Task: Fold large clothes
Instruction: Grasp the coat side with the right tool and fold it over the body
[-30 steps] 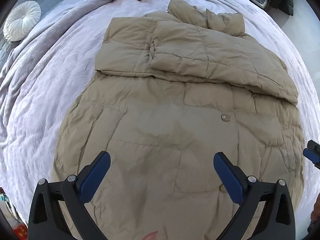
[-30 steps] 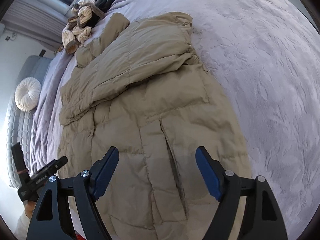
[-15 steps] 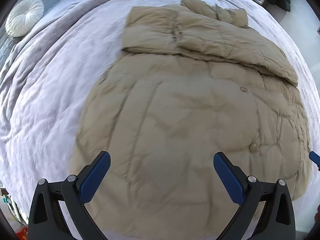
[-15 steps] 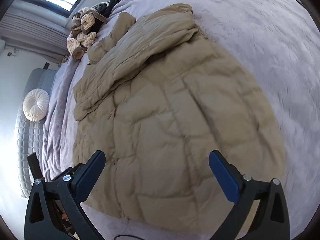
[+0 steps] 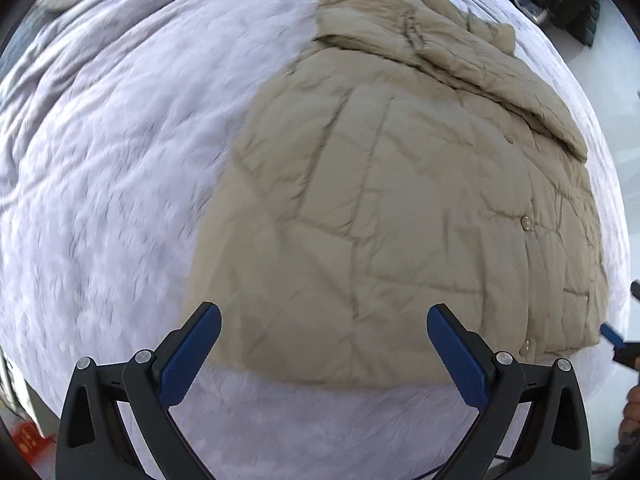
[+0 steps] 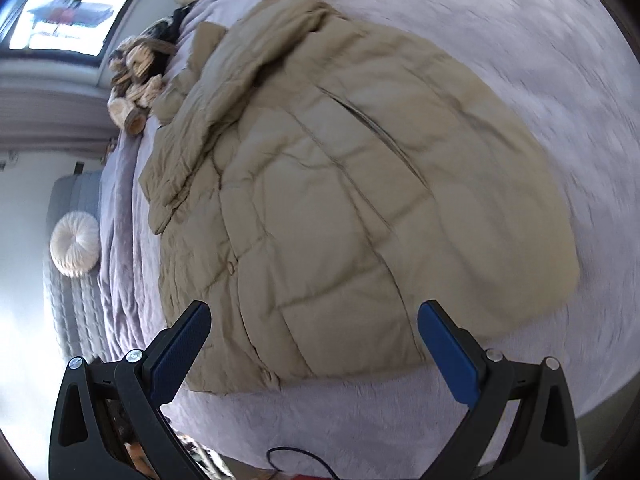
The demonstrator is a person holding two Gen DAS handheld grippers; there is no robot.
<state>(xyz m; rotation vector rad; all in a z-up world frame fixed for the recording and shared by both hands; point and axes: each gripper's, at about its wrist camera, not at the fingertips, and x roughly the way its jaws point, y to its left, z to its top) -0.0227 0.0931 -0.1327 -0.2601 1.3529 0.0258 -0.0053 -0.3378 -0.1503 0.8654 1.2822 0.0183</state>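
A large beige quilted puffer coat [image 5: 400, 208] lies flat on a bed with a lilac blanket [image 5: 112, 184]. Its sleeves are folded across the upper part, far from me. My left gripper [image 5: 324, 328] hangs open above the coat's near hem, toward its left corner, with nothing between its blue pads. My right gripper [image 6: 314, 326] also stands wide open over the near hem of the coat [image 6: 340, 200], empty. The tip of the right gripper [image 5: 612, 336] shows at the right edge of the left wrist view.
A round white cushion [image 6: 75, 244] rests by the grey headboard. Rolled striped clothes [image 6: 134, 80] and a dark item lie at the bed's far end. Bare lilac blanket [image 6: 540, 60] spreads on both sides of the coat. A black cable [image 6: 296, 456] lies at the bed's near edge.
Both grippers have drawn back toward the coat's near hem, which now shows in both views. The left slid toward the coat's left side. The right gripper's jaws have widened and its view has rolled.
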